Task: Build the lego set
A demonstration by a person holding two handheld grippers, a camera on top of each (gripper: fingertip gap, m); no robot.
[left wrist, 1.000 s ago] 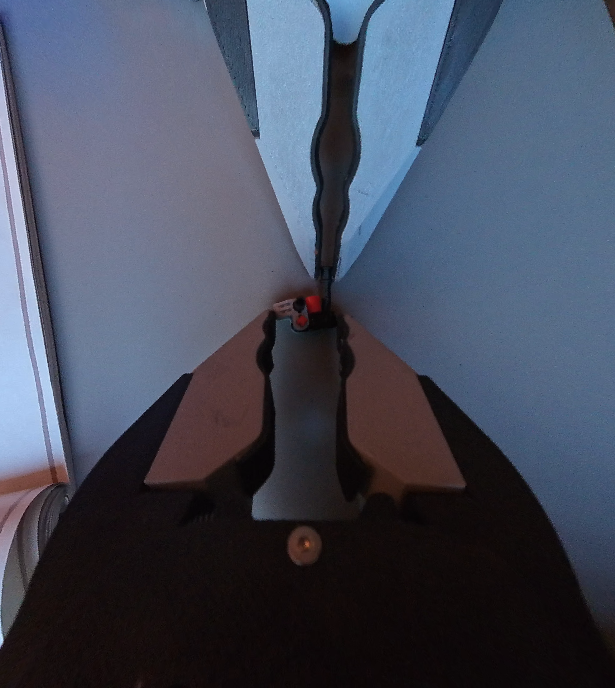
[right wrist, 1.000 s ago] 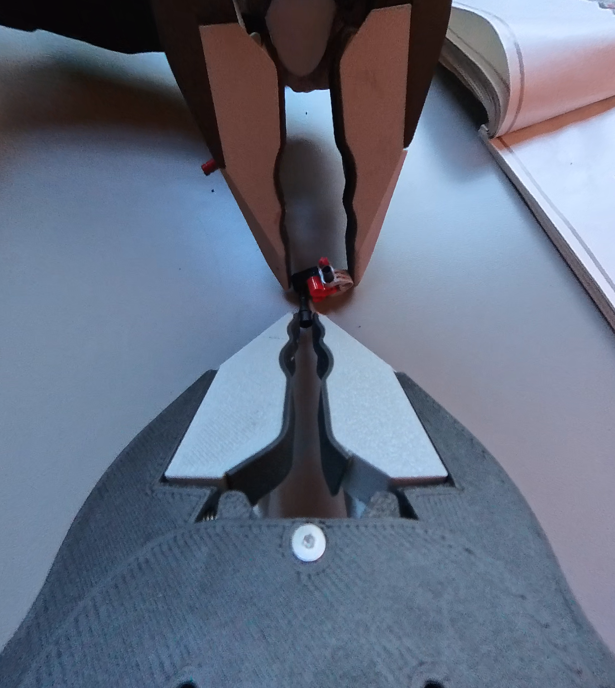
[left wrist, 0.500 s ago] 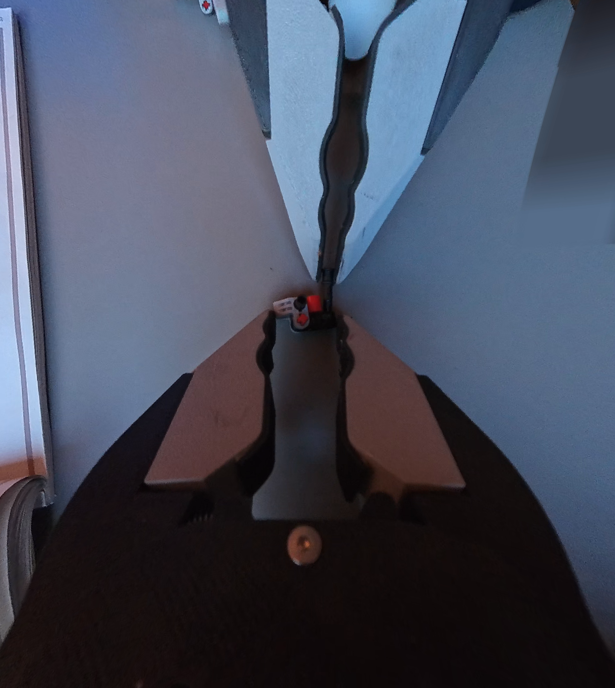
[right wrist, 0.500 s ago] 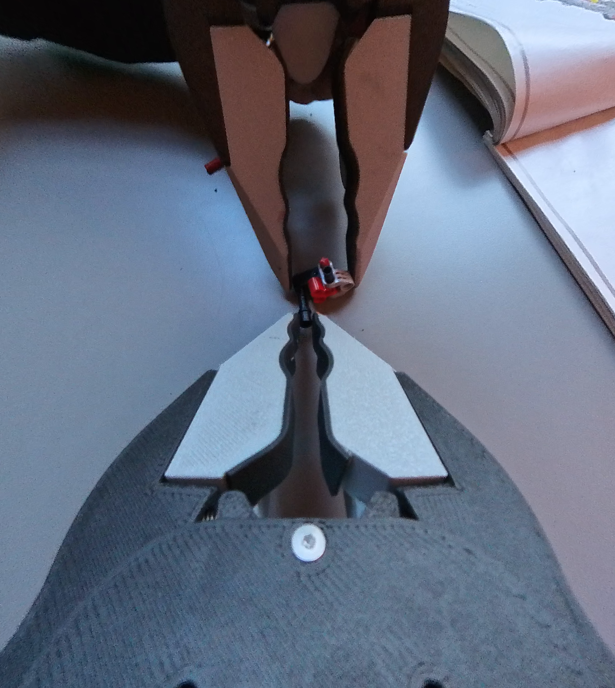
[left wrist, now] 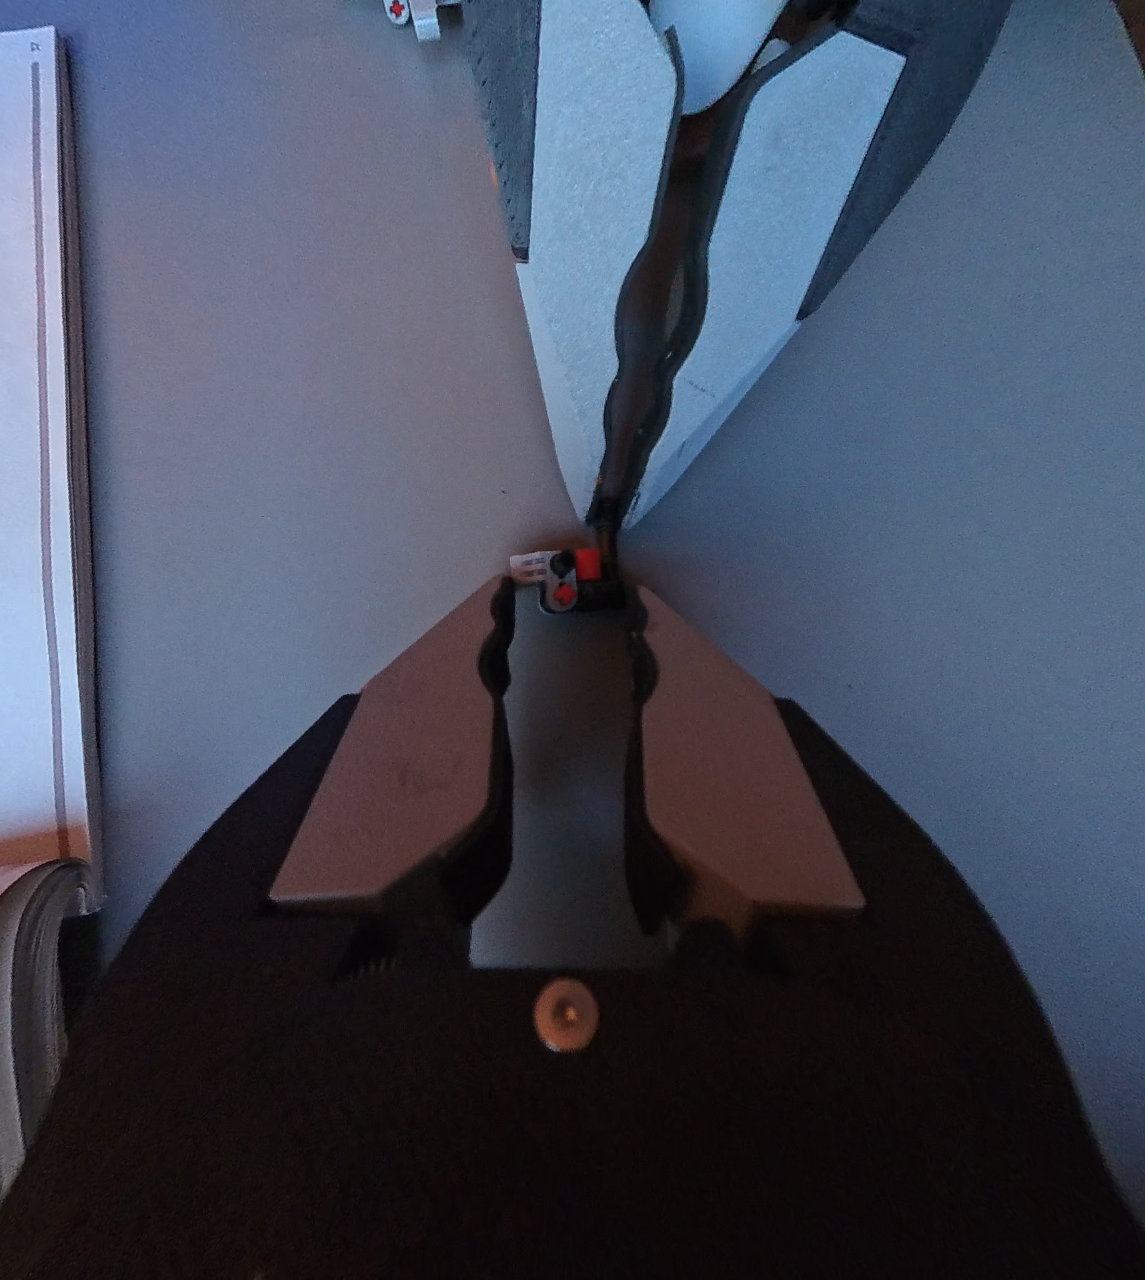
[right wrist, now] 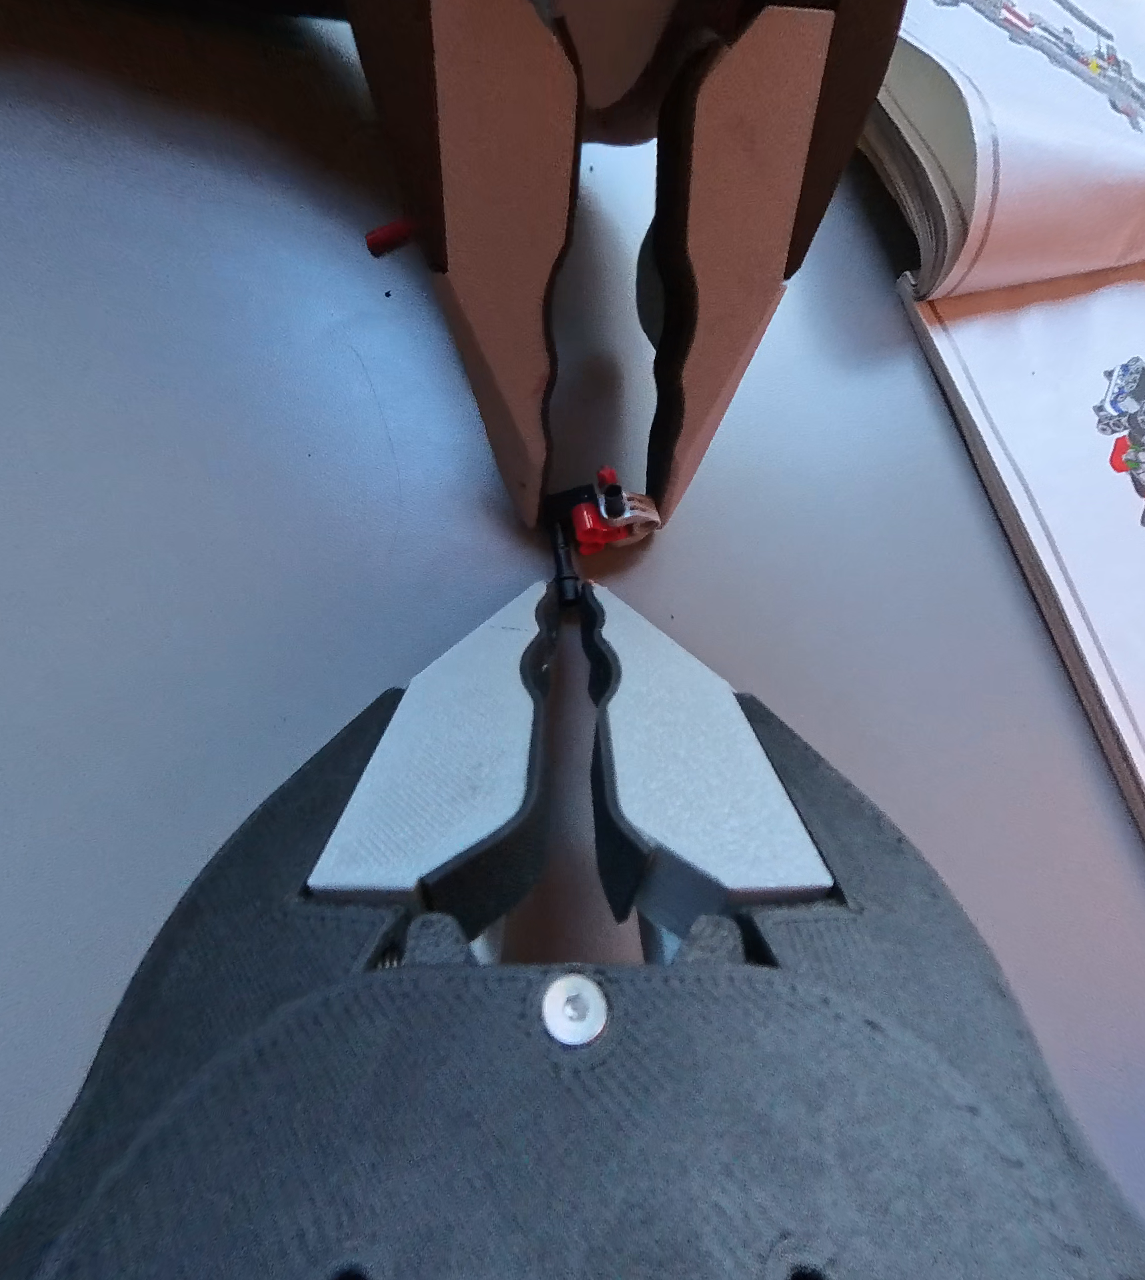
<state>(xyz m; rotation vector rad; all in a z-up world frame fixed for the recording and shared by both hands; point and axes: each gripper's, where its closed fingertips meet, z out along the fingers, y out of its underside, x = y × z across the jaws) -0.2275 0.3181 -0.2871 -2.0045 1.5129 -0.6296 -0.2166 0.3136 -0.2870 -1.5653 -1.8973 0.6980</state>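
Grey desk [right wrist: 140, 485]: a small assembly [right wrist: 600, 516] is clamped in the left gripper [left wrist: 573, 596] at narrow gap. A black pin [right wrist: 566, 571], pinched in the closed right gripper [right wrist: 568, 589], points lengthwise into it. Booklet [right wrist: 1075, 415] at the edge.

Two tools [right wrist: 566, 589] [left wrist: 566, 589], one booklet [right wrist: 1075, 242].

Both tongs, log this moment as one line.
left tongs: clamped on small brick assembly | right tongs: pinching black pin, tip at assembly | table: open booklet, loose red piece

Small red-grey-black brick assembly [right wrist: 597, 509], black pin [right wrist: 564, 562]
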